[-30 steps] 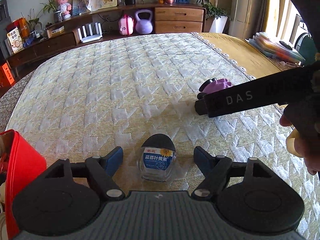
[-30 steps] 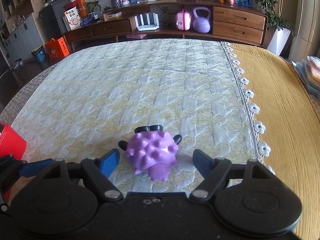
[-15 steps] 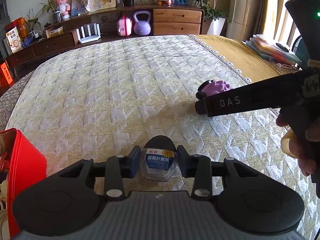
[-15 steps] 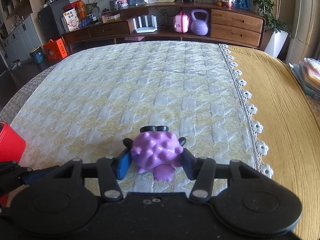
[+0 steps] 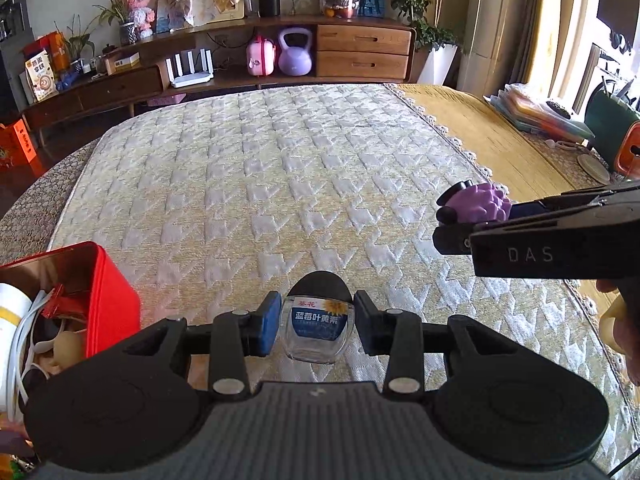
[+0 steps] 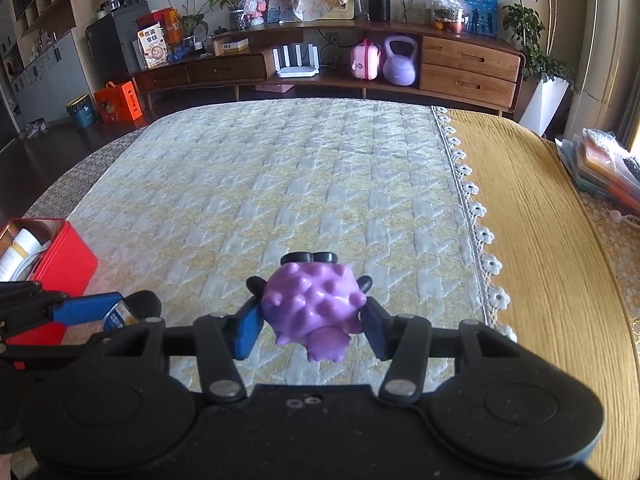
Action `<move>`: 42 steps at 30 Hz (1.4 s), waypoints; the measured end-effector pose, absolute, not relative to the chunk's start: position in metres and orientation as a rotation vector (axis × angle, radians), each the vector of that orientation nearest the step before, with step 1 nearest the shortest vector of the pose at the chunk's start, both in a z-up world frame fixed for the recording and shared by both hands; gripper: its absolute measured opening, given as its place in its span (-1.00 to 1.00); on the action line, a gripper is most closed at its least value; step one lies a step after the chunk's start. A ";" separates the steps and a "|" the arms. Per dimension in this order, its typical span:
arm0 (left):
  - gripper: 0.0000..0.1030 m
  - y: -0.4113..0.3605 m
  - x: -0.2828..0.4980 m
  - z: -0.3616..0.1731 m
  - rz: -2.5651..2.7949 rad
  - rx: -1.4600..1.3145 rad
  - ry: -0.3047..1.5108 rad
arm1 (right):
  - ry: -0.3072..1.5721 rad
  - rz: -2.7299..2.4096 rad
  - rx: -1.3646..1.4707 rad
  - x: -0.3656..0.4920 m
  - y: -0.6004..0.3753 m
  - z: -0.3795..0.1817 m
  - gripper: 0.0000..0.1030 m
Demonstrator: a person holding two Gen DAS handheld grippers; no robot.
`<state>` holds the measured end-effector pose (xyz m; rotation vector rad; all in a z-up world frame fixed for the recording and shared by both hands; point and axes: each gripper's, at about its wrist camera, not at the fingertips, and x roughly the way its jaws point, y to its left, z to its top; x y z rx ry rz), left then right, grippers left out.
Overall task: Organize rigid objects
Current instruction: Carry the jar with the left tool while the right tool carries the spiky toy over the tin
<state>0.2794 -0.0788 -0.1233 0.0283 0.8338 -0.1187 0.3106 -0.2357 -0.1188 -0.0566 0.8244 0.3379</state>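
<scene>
Both lifted since earlier: one bottle (image 5: 318, 328), one purple toy (image 6: 312, 306).

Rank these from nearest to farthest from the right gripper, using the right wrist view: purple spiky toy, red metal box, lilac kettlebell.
1. Purple spiky toy: between the right gripper's pads.
2. Red metal box: on the bed, far left.
3. Lilac kettlebell: on the far shelf.

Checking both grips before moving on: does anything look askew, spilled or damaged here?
Nothing stands out. The left gripper holds the bottle squarely, the right gripper holds the purple toy, and nothing has spilled from the red box.
</scene>
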 end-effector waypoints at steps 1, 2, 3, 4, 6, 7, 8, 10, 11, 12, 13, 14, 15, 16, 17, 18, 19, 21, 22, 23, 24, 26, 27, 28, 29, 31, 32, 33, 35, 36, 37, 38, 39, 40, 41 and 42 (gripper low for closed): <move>-0.26 -0.077 0.275 -0.119 -0.119 0.025 0.831 | 0.823 0.342 -0.058 0.305 -0.234 -0.115 0.01; -0.26 -0.075 0.271 -0.116 -0.118 0.024 0.829 | 0.822 0.346 -0.059 0.301 -0.233 -0.111 0.01; -0.26 -0.073 0.267 -0.112 -0.119 0.023 0.827 | 0.821 0.348 -0.061 0.296 -0.231 -0.108 0.01; -0.26 -0.071 0.263 -0.108 -0.119 0.022 0.825 | 0.819 0.350 -0.063 0.291 -0.230 -0.104 0.01; -0.26 -0.065 0.253 -0.101 -0.116 0.018 0.821 | 0.813 0.358 -0.068 0.281 -0.226 -0.097 0.01; -0.26 -0.062 0.249 -0.098 -0.114 0.015 0.820 | 0.810 0.366 -0.068 0.276 -0.224 -0.093 0.01; -0.26 -0.059 0.245 -0.095 -0.110 0.013 0.819 | 0.808 0.371 -0.068 0.271 -0.222 -0.090 0.01; -0.26 -0.052 0.236 -0.089 -0.101 0.003 0.819 | 0.805 0.382 -0.071 0.262 -0.218 -0.083 0.01; -0.26 -0.048 0.232 -0.086 -0.097 -0.002 0.819 | 0.800 0.388 -0.075 0.256 -0.216 -0.079 0.01; -0.26 -0.044 0.228 -0.083 -0.093 -0.006 0.817 | 0.797 0.394 -0.077 0.253 -0.213 -0.077 0.01; -0.26 -0.041 0.224 -0.080 -0.092 -0.011 0.816 | 0.796 0.401 -0.078 0.248 -0.210 -0.073 0.01; -0.26 -0.037 0.221 -0.078 -0.090 -0.016 0.815 | 0.796 0.409 -0.076 0.245 -0.207 -0.070 0.01; -0.26 -0.033 0.217 -0.075 -0.086 -0.020 0.813 | 0.796 0.415 -0.071 0.242 -0.204 -0.068 0.01; -0.26 -0.029 0.213 -0.073 -0.082 -0.022 0.809 | 0.795 0.421 -0.070 0.238 -0.201 -0.065 0.01; -0.26 -0.026 0.209 -0.070 -0.079 -0.025 0.806 | 0.792 0.429 -0.072 0.234 -0.197 -0.063 0.01; -0.26 -0.022 0.206 -0.068 -0.076 -0.028 0.803 | 0.788 0.436 -0.078 0.231 -0.193 -0.061 0.01; -0.26 -0.018 0.203 -0.066 -0.072 -0.031 0.801 | 0.785 0.443 -0.082 0.228 -0.190 -0.059 0.01; -0.26 -0.010 0.197 -0.062 -0.065 -0.040 0.795 | 0.782 0.460 -0.089 0.223 -0.182 -0.055 0.01; -0.26 -0.007 0.195 -0.061 -0.060 -0.044 0.793 | 0.781 0.469 -0.092 0.220 -0.177 -0.053 0.01; -0.26 -0.002 0.191 -0.059 -0.054 -0.049 0.790 | 0.779 0.478 -0.097 0.217 -0.171 -0.051 0.01; -0.26 0.002 0.188 -0.058 -0.049 -0.054 0.787 | 0.776 0.487 -0.104 0.214 -0.166 -0.050 0.01; -0.26 0.013 0.183 -0.055 -0.038 -0.064 0.782 | 0.772 0.505 -0.113 0.211 -0.157 -0.047 0.01; -0.26 0.018 0.181 -0.054 -0.032 -0.070 0.780 | 0.771 0.516 -0.118 0.209 -0.152 -0.046 0.01; -0.26 0.023 0.180 -0.053 -0.027 -0.075 0.779 | 0.769 0.523 -0.124 0.208 -0.147 -0.045 0.01; -0.26 0.028 0.178 -0.052 -0.021 -0.080 0.778 | 0.767 0.530 -0.130 0.207 -0.142 -0.044 0.01; -0.26 0.038 0.176 -0.051 -0.010 -0.088 0.775 | 0.764 0.546 -0.143 0.204 -0.132 -0.043 0.01; -0.26 0.043 0.176 -0.051 -0.005 -0.090 0.774 | 0.763 0.553 -0.150 0.203 -0.126 -0.043 0.01; -0.26 0.049 0.175 -0.049 0.002 -0.091 0.772 | 0.762 0.560 -0.156 0.202 -0.121 -0.043 0.01; -0.26 0.059 0.173 -0.048 0.015 -0.094 0.766 | 0.761 0.577 -0.168 0.200 -0.111 -0.044 0.01; -0.26 0.065 0.173 -0.048 0.022 -0.097 0.764 | 0.761 0.585 -0.177 0.199 -0.105 -0.044 0.01; -0.26 0.070 0.173 -0.048 0.028 -0.099 0.763 | 0.761 0.591 -0.184 0.198 -0.100 -0.045 0.01; -0.26 0.077 0.173 -0.048 0.037 -0.104 0.763 | 0.761 0.601 -0.193 0.198 -0.094 -0.045 0.01; -0.26 0.081 0.173 -0.049 0.044 -0.107 0.763 | 0.758 0.609 -0.203 0.197 -0.089 -0.046 0.01; -0.26 0.087 0.173 -0.049 0.052 -0.111 0.762 | 0.755 0.616 -0.211 0.197 -0.084 -0.046 0.01; -0.26 0.092 0.174 -0.050 0.060 -0.116 0.761 | 0.753 0.623 -0.220 0.197 -0.079 -0.048 0.01; -0.26 0.098 0.174 -0.050 0.067 -0.119 0.761 | 0.752 0.632 -0.227 0.197 -0.074 -0.048 0.01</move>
